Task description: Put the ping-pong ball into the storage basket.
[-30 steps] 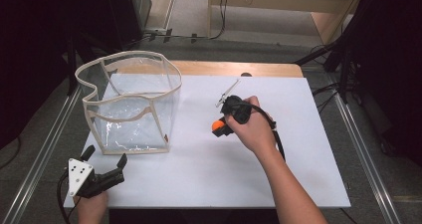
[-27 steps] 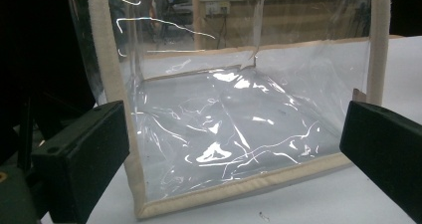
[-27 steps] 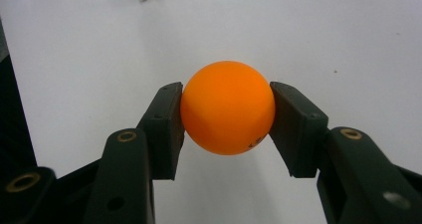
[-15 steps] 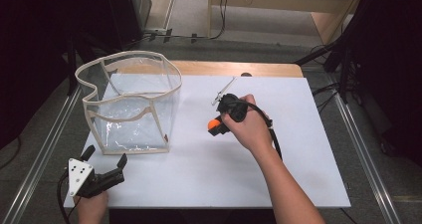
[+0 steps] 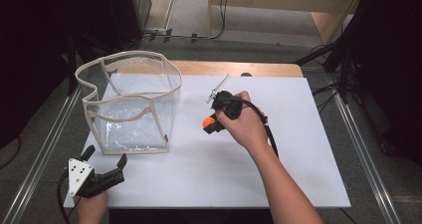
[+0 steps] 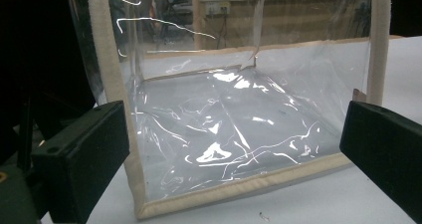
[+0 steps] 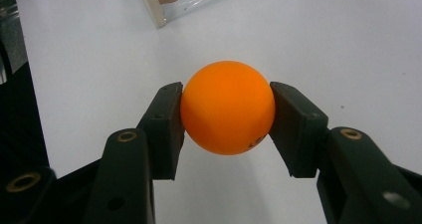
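An orange ball (image 7: pixel 228 107) sits clamped between the two black jaws of my right gripper (image 7: pixel 227 117), just above the white table. In the high view that right gripper (image 5: pixel 210 124) is mid-table, pointing left, with the orange ball (image 5: pixel 209 121) at its tip. A clear plastic bag with a beige trim (image 5: pixel 130 102) stands open-topped at the left of the table. My left gripper (image 5: pixel 105 160) rests near the front left corner, jaws wide apart and nothing between them. Its own view looks straight at the clear bag (image 6: pixel 234 129), a short way ahead of the open left gripper (image 6: pixel 239 154).
The white table top (image 5: pixel 298 134) has a wooden strip along its far edge. A thin metal clip-like item (image 5: pixel 217 88) lies just beyond the right hand. Metal rails run along both sides of the table; dark equipment stands around it.
The right gripper with the orange ball has drifted slightly left toward the bag. The left gripper has stayed put.
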Action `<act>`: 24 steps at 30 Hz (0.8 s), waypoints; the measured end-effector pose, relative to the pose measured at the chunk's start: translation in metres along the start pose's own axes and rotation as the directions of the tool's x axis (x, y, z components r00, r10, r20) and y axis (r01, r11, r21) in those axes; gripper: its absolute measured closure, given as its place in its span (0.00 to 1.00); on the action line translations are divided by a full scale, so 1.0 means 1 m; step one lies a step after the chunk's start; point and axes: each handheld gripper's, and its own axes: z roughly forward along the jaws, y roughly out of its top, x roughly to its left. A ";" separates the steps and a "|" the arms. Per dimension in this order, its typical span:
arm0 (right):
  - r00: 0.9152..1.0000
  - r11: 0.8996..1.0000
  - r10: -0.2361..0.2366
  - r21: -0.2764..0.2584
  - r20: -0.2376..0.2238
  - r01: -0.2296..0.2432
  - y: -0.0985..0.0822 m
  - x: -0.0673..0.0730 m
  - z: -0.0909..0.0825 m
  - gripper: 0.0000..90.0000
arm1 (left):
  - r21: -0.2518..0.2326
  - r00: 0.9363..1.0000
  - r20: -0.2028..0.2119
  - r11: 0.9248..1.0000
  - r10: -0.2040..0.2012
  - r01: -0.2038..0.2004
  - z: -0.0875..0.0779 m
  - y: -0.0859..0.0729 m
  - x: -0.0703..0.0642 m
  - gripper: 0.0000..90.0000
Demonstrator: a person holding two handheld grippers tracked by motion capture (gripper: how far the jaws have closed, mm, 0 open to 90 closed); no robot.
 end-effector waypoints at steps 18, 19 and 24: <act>1.000 1.000 -0.020 -0.007 -0.006 0.020 0.015 0.003 0.000 0.54 | -0.001 1.000 0.002 1.000 0.000 0.000 0.000 0.000 0.000 0.00; 1.000 1.000 -0.020 -0.004 -0.007 0.020 0.016 0.004 -0.001 0.54 | -0.001 1.000 0.002 1.000 0.000 0.000 0.000 0.000 0.000 0.00; 1.000 1.000 -0.029 -0.007 -0.012 0.029 0.020 0.004 0.000 0.54 | -0.001 1.000 0.003 1.000 0.000 0.000 0.000 0.000 0.000 0.00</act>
